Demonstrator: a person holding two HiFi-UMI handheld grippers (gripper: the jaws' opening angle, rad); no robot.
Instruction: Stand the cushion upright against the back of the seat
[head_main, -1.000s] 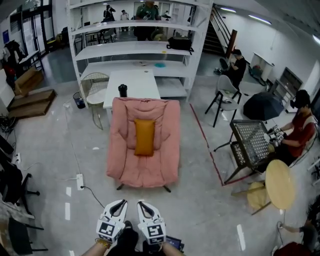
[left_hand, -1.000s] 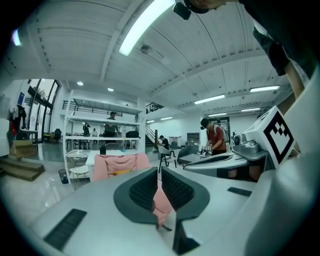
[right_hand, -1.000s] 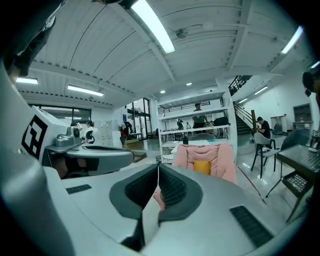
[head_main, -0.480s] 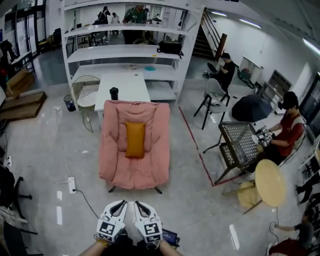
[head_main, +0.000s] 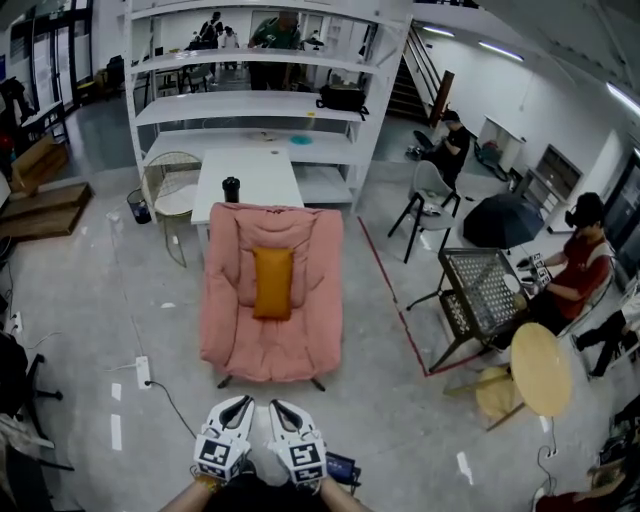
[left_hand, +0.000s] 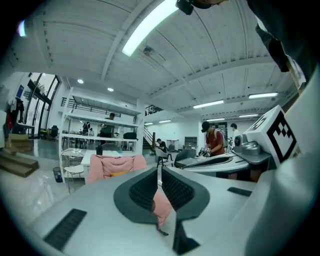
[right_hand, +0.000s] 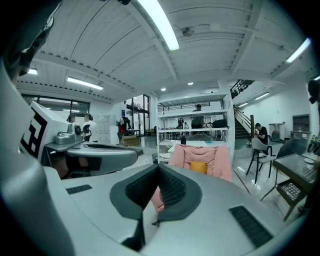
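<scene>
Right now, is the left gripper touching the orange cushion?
Apart: the head view shows a stretch of floor between the left gripper and the chair holding the cushion.

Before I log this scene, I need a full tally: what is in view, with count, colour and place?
armchair: one, pink, centre of the floor
cushion: one, orange, upright against the armchair's back
table: one, white, behind the armchair
cup: one, black, on the table's near left corner
shelving: one unit, white, behind the table
bag: one, black, on a shelf
wire chair: one, pale, left of the table
mesh table: one, black, right
round table: one, yellow, lower right
left gripper: white, bottom edge, jaws shut, empty
right gripper: white, beside it, jaws shut, empty
</scene>
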